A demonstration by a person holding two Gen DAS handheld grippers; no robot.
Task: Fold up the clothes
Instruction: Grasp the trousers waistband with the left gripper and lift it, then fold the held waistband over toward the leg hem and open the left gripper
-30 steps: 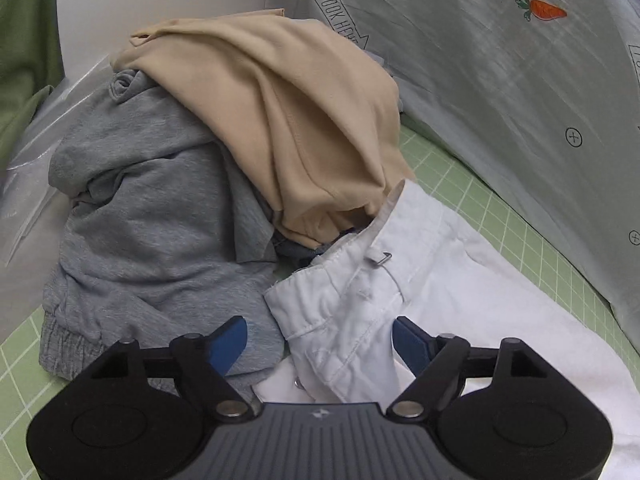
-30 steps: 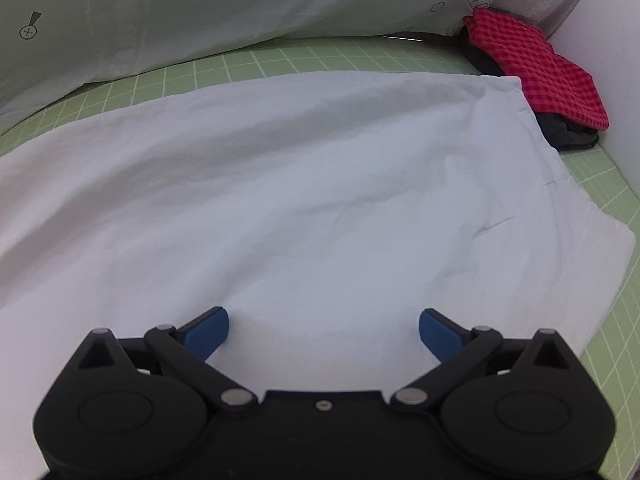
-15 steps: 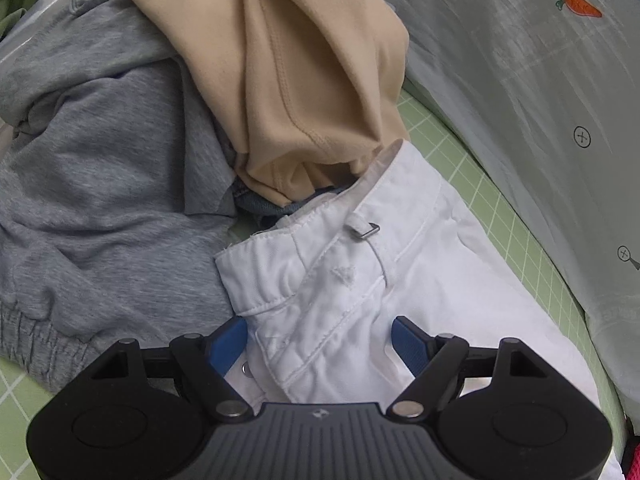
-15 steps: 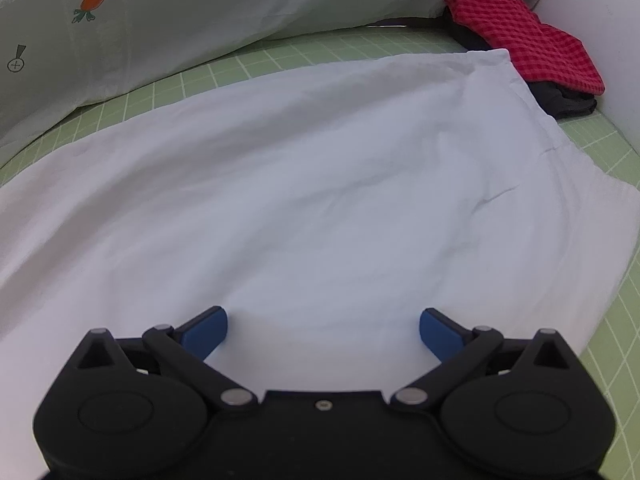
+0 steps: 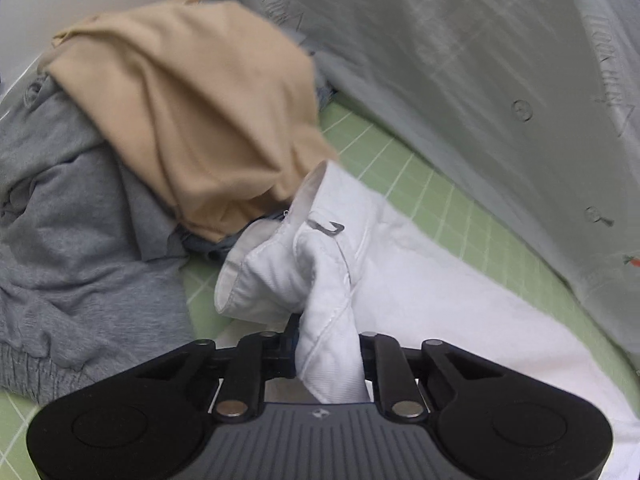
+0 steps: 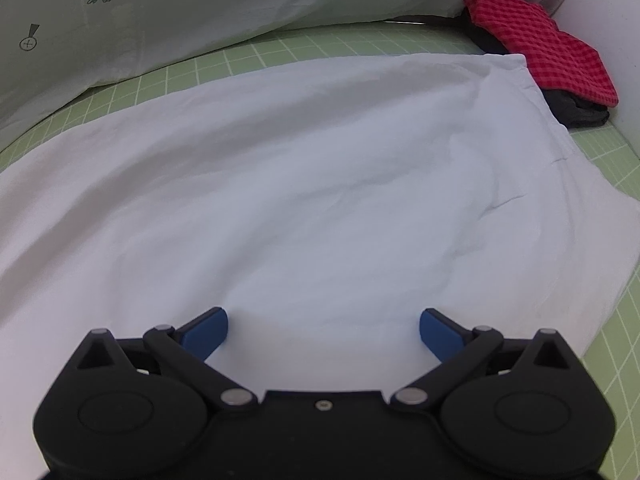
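A bunched fold at the waistband of the white trousers [image 5: 320, 280] is pinched between the jaws of the left gripper [image 5: 328, 356], which are closing on it. The pinched cloth is pulled up into a ridge toward the camera; a metal hook [image 5: 326, 227] is seen on the waistband just beyond the ridge. The rest of the trousers is spread flat across the green grid mat [image 5: 424, 196], running to the right.

On the left, a grey garment [image 5: 80, 248] is heaped, with a beige garment [image 5: 192, 120] draped over it. The beige garment's near edge lies just beside the waistband. Far right, a pale carrot-print sheet [image 5: 480, 80] is banked along the mat's edge.

In the right wrist view, the right gripper [image 6: 323, 330] is held with jaws wide apart over the trouser leg [image 6: 320, 180]; nothing is gripped. Whether the blue pads [image 6: 206, 330] touch the cloth cannot be told. At far right, a red checked cloth [image 6: 540, 44] is stacked on a dark garment [image 6: 576, 110], just beside the trouser hem.
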